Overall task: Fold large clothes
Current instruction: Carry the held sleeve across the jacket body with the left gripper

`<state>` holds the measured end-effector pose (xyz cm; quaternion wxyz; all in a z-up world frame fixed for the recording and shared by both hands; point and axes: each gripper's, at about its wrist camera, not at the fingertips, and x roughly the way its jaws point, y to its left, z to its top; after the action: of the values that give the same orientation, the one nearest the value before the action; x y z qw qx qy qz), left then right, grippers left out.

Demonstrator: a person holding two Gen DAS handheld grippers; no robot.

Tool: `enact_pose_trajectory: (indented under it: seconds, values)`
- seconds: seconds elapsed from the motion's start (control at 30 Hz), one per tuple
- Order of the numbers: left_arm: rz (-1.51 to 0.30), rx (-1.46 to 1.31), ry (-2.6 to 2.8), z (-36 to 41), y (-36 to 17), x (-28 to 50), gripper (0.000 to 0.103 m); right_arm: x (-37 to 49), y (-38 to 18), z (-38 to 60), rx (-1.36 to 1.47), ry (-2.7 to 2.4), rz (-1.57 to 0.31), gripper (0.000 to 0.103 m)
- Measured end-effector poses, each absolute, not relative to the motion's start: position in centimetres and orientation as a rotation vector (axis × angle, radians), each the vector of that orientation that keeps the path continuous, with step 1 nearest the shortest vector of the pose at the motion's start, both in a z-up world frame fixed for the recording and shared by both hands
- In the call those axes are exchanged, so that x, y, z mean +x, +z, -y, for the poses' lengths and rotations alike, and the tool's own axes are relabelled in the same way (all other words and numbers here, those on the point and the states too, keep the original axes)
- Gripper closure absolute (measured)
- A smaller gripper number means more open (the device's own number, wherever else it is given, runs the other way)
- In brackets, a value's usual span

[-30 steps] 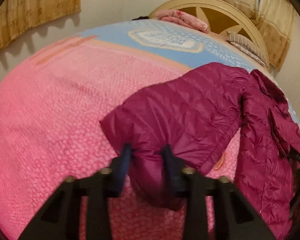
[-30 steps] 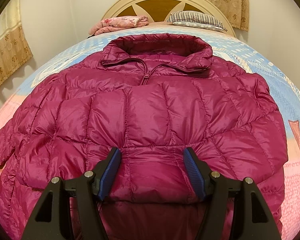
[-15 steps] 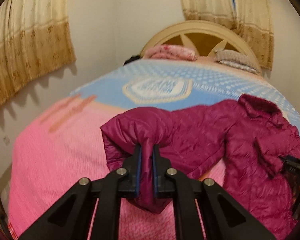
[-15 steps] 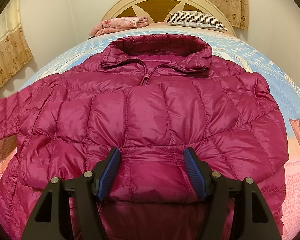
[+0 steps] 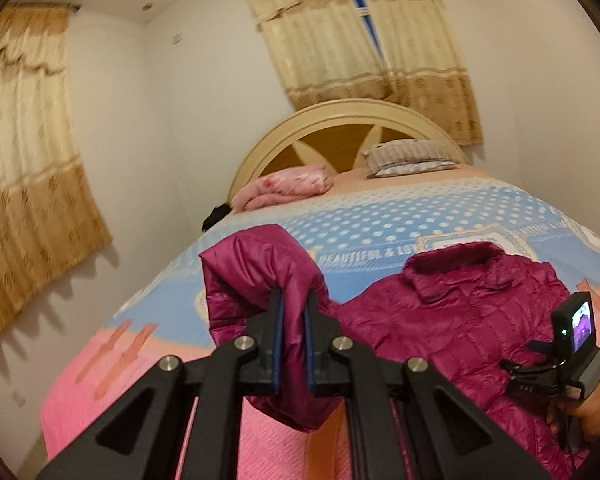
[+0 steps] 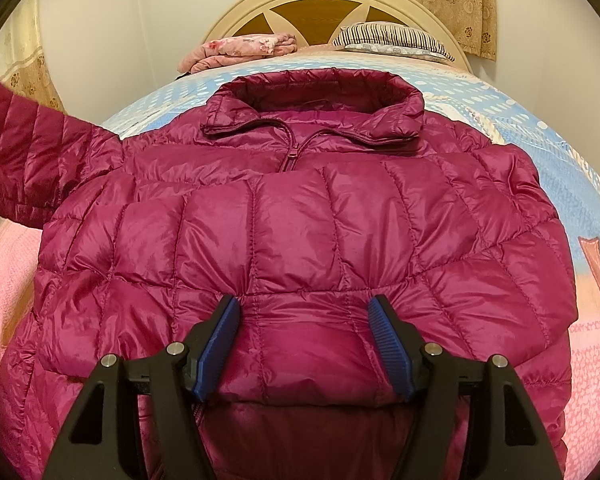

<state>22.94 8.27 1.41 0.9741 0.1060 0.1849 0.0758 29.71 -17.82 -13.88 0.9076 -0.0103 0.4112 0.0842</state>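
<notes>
The left gripper is clamped tight on the cuff end of the jacket's sleeve, its blue pads pressed together with only the thin quilted cloth between them. The sleeve is raised off the bedspread: it arches up over the fingertips and its end droops below them. In the right wrist view the same sleeve runs off the picture's left edge, clear of the bed.

The right gripper stands wide apart, its fingers pressed down into the lower front of the magenta puffer jacket, with a puffed panel bulging between the pads. Whether the pads pinch that cloth or only rest on it I cannot tell. The hand holding this gripper shows at the right edge of the left wrist view.

The jacket lies front up in the middle of the bed, zipped, its collar toward the headboard. Open bedspread lies on both sides: pink to the left, blue and pink to the right, and a blue dotted stretch beyond the collar. At the head end sit a folded pink blanket and a striped pillow, well apart from the jacket. Curtains hang on the wall to the left of the bed.
</notes>
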Motion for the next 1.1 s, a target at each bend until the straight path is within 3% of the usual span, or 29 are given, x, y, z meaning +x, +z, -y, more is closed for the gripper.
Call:
enact_pose_trajectory:
  seconds: [0.37, 0.8, 0.93, 1.0, 1.07, 1.1]
  values:
    - [-0.428, 0.316, -0.067, -0.4, -0.8, 25.2, 0.094, 29.7, -13.8, 17.8, -0.007, 0.179, -0.845, 0.034]
    - [-0.577, 0.276, -0.214, 3.3, -5.7, 27.7, 0.094, 29.7, -13.7, 18.4, 0.024, 0.176, -0.838, 0.032]
    - [-0.601, 0.250, -0.254, 3.5, -6.2, 27.5, 0.085, 29.6, -13.7, 18.3, 0.021, 0.175, -0.838, 0.031]
    - [-0.590, 0.253, -0.251, 4.0, -5.9, 27.2, 0.068, 29.7, -13.7, 18.3, 0.022, 0.175, -0.838, 0.031]
    - [-0.551, 0.245, -0.252, 3.8, -5.1, 26.4, 0.030, 29.7, -13.7, 18.3, 0.020, 0.175, -0.838, 0.031]
    - [-0.535, 0.237, -0.250, 3.6, -4.8, 26.2, 0.025, 29.7, -13.8, 18.3, 0.018, 0.174, -0.839, 0.031]
